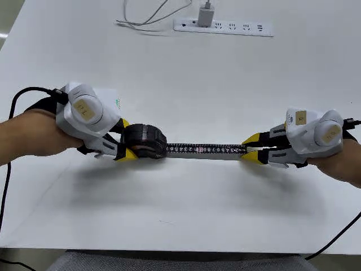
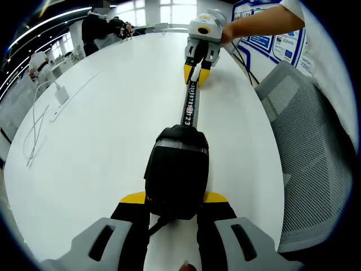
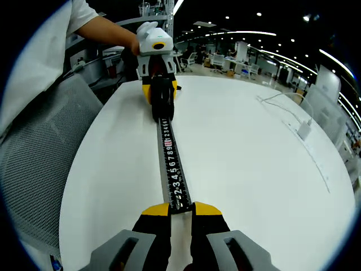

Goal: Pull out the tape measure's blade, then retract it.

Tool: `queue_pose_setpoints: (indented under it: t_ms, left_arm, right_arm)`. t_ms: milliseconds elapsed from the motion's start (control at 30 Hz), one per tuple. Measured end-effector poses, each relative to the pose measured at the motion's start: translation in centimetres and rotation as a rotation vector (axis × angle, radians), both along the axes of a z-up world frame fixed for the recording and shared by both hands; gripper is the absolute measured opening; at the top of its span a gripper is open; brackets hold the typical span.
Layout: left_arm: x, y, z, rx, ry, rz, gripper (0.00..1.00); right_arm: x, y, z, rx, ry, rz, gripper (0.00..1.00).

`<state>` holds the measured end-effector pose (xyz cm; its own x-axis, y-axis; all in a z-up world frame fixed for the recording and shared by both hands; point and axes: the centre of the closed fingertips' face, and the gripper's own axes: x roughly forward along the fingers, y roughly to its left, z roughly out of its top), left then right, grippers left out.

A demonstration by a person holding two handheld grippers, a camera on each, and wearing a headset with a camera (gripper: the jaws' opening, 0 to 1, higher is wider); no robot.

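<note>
Gripping the case (image 1: 144, 140) from both flanks, the left gripper (image 1: 126, 139) has its yellow-tipped jaws closed narrow on the black body, and they hide the back of it. In the left gripper view the case blocks the spot where the blade (image 1: 206, 149) leaves its mouth. The right gripper (image 1: 249, 148) pinches the blade's free end with its jaws nearly together. The end hook is buried between them and cannot be made out. The blade runs straight from one gripper to the other, low over the table (image 1: 197, 73); whether it touches the top I cannot tell. Its numerals are too small to read in the head view but clear in the right gripper view. Both hands are partly cut off at the sides of the head view.

The tape sits towards the near edge of the table, with a mesh chair (image 2: 304, 147) just past that edge. Beyond the blade lies a broad stretch of bare white top. A power strip (image 1: 223, 25) and a loose cable (image 1: 141, 17) lie well apart at the far side.
</note>
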<state>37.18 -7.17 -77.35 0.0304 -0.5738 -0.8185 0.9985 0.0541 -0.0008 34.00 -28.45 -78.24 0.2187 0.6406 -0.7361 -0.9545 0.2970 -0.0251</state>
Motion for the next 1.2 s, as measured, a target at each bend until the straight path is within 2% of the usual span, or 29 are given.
queue_pose_setpoints:
  t_ms: [333, 1200]
  left_arm:
    - [-0.1, 0.0, 0.0, 0.004, -0.003, -0.009, 0.27]
    - [0.0, 0.0, 0.0, 0.002, -0.002, -0.01, 0.27]
  right_arm:
    - [-0.6, -1.2, -0.4, -0.033, 0.013, 0.004, 0.08]
    - [-0.9, -4.1, -0.5, -0.08, 0.017, -0.009, 0.08]
